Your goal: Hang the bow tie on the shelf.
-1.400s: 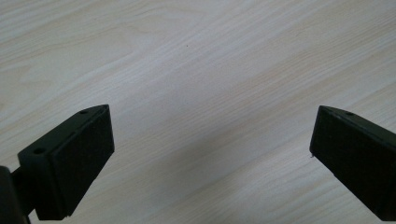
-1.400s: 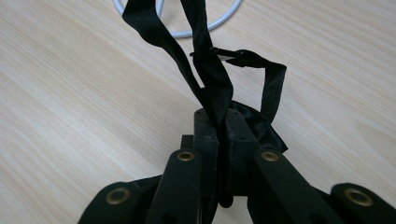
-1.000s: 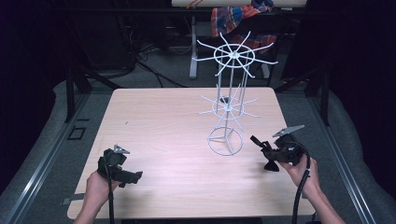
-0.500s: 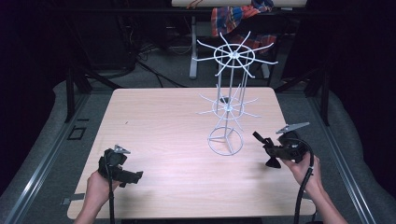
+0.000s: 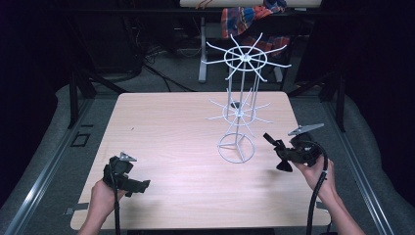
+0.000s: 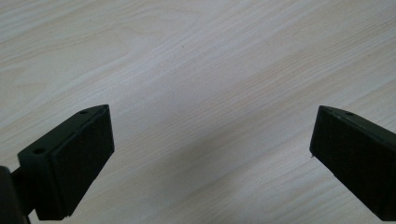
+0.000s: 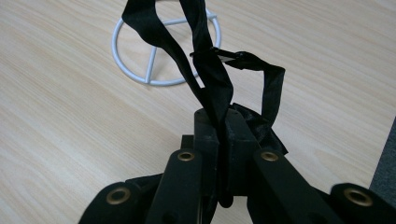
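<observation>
A white wire display stand (image 5: 241,110) rises from the middle-right of the wooden table (image 5: 176,132), with two tiers of radiating hooks and a ring base (image 7: 163,51). To the right of that base my right gripper (image 5: 281,152) is shut on a black strap (image 7: 212,70), whose loops rise out of the jaws and hang over the table. At the near left my left gripper (image 5: 134,186) is low over the table. Its jaws stand wide apart with bare wood between its fingers (image 6: 74,158).
Colourful cloth (image 5: 252,17) hangs on a rack behind the table. Dark floor and metal frame legs (image 5: 78,93) surround the table. The table's right edge (image 7: 385,140) lies close to my right gripper.
My right gripper has shifted slightly right and up with the strap. The left hand has barely moved.
</observation>
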`<state>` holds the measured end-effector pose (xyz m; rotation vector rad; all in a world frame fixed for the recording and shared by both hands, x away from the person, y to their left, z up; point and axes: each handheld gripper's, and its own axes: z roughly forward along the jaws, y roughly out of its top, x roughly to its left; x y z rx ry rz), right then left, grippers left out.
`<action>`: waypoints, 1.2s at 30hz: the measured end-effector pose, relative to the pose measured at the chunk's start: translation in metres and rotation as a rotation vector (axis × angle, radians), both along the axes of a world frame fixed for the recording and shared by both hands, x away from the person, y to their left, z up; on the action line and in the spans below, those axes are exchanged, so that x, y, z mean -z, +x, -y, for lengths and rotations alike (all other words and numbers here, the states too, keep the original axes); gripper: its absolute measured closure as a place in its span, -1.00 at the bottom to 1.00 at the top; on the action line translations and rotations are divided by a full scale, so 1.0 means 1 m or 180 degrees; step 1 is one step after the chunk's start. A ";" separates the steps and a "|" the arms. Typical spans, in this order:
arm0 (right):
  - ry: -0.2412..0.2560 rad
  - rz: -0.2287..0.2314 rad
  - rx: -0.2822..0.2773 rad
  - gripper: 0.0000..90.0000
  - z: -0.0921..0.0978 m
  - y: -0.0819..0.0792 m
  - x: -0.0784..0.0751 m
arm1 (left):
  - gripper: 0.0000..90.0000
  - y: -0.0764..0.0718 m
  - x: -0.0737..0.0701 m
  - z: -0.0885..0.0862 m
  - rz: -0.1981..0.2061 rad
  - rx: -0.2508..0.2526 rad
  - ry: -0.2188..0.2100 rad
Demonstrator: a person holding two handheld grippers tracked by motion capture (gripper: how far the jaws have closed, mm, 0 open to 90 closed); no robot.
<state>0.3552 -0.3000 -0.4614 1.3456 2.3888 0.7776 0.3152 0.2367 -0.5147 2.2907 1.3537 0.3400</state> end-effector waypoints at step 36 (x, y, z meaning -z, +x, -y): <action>0.0231 0.0209 0.0172 0.91 0.010 0.008 -0.023 | -1.00 0.000 0.000 0.000 -0.0005 0.0005 0.0005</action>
